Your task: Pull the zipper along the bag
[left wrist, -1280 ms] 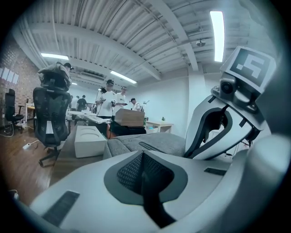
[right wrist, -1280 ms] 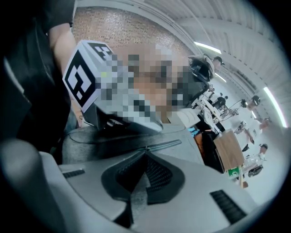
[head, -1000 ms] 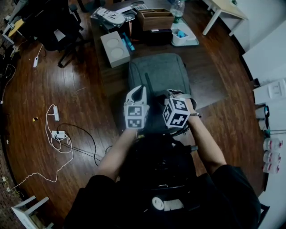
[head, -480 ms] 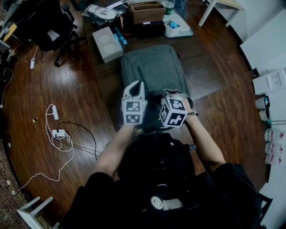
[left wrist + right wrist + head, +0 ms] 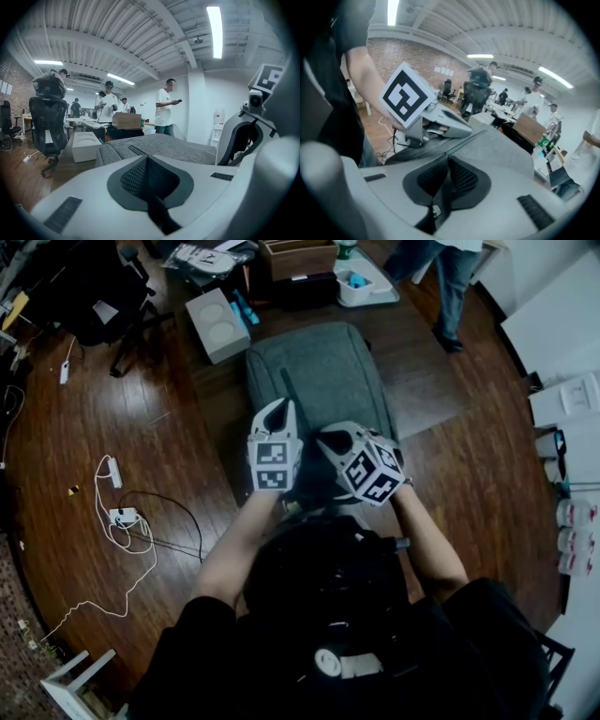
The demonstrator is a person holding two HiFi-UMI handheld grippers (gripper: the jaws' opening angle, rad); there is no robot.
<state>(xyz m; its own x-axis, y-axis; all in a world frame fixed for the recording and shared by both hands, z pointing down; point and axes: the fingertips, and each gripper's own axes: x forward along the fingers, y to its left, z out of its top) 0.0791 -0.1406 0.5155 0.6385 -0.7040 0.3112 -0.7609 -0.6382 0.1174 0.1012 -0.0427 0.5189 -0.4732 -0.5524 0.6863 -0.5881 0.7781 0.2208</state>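
A grey backpack (image 5: 319, 371) lies flat on the table, and a dark zip line (image 5: 287, 390) runs along its left side. Both grippers sit close together at the bag's near end. My left gripper (image 5: 279, 411) points away from me over the zip line. In the left gripper view it (image 5: 147, 161) is shut on a black strap of the bag (image 5: 161, 218). My right gripper (image 5: 324, 440) is tilted left towards it. Its jaws (image 5: 448, 161) are opening, and the zipper pull (image 5: 436, 211), black with a small metal piece, still sits between the pads.
Beyond the bag stand a white box (image 5: 216, 324), a wooden box (image 5: 298, 257) and a white tray (image 5: 366, 289). A person (image 5: 445, 277) stands at the table's far right. An office chair (image 5: 94, 296) and loose cables (image 5: 117, 517) are on the floor to the left.
The right gripper has turned left and drawn closer to the left one. A person has walked in at the far right. The bag sits higher in the head view.
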